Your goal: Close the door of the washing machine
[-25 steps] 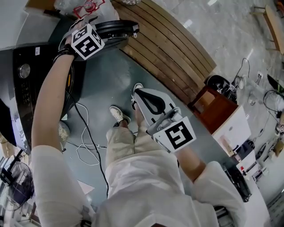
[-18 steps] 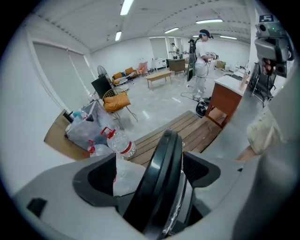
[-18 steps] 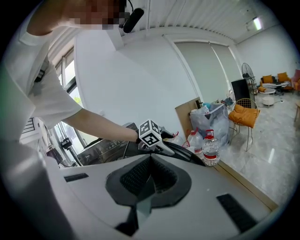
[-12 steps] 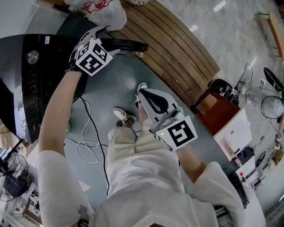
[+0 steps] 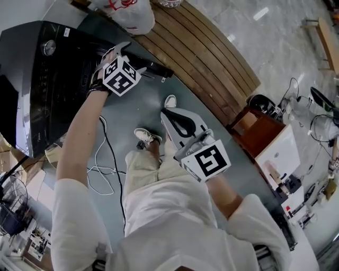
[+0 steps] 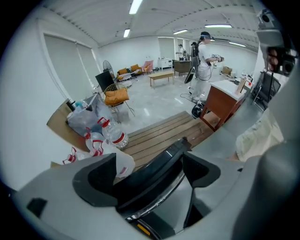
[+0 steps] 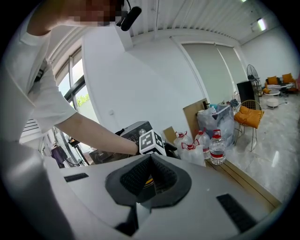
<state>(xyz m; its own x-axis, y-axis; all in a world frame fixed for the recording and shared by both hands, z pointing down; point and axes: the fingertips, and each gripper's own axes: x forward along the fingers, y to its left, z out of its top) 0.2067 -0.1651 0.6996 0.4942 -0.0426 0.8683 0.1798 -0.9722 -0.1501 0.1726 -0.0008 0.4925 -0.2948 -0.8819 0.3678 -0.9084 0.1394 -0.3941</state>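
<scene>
The black washing machine [image 5: 47, 79] stands at the upper left of the head view. Its round door [image 5: 153, 68], dark with a chrome rim, sticks out edge-on toward the wooden platform. My left gripper [image 5: 123, 57] is at that door. In the left gripper view the door's rim [image 6: 166, 157] runs between the two jaws, and the left gripper [image 6: 145, 180] is shut on it. My right gripper [image 5: 179, 123] hangs over the floor in front of my legs, apart from the machine. Its jaws meet with nothing between them [image 7: 149, 180].
A slatted wooden platform [image 5: 212, 58] runs diagonally behind the door, with a plastic bag of water bottles [image 5: 127, 16] at its far end. A black cable [image 5: 106, 169] trails over the grey floor by my shoes [image 5: 143, 136]. A red-brown cabinet [image 5: 254, 129] stands to the right.
My left gripper has swung right and down with the door held in it. The door now stands closer to the machine's front, and more of the machine's top shows. The right gripper has barely moved.
</scene>
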